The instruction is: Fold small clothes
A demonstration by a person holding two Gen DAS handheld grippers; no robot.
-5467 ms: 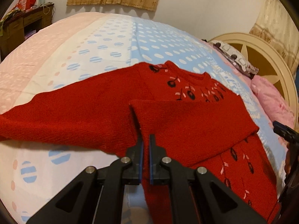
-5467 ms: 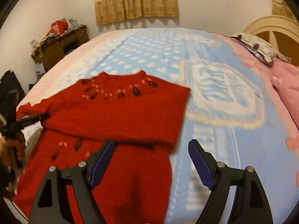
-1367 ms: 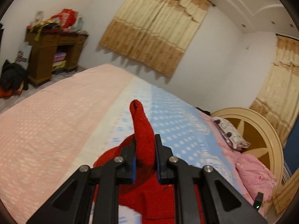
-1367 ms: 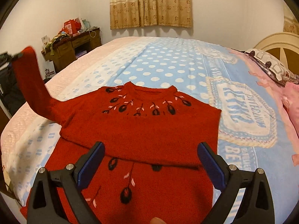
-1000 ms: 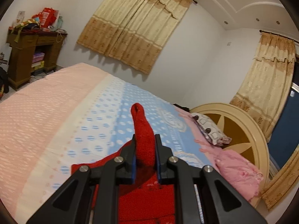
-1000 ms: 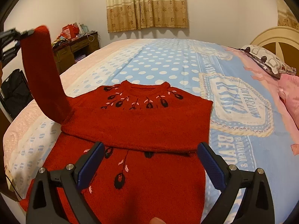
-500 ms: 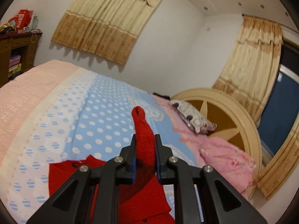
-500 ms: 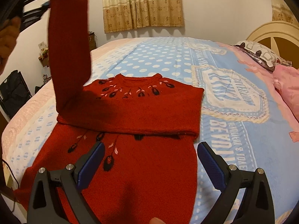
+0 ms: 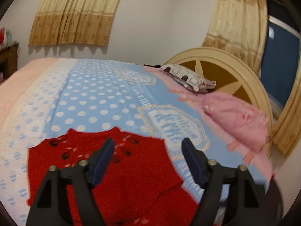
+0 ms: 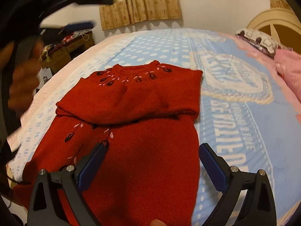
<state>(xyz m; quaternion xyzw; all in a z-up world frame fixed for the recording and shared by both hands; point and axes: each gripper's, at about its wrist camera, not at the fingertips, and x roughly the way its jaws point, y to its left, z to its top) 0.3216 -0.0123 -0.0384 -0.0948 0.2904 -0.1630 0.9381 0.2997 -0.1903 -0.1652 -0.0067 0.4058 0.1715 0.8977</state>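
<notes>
Since the left gripper (image 9: 147, 162) has just been opening with nothing between its jaws, and the right gripper (image 10: 151, 163) gapes empty too, the red sweater (image 10: 131, 124) lies on the bed (image 10: 244, 124) ahead of both, sleeves crossed over its chest; folding the body remains.

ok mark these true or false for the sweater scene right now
1. The left tongs are shut on a sleeve. False: open, nothing between them.
2. Both sleeves lie folded across the red sweater. True.
3. The right tongs stand open over the sweater's lower half. True.
4. The sweater lies on a wooden floor. False: on the blue dotted bedspread.
5. A pink pillow sits near the headboard. True.
</notes>
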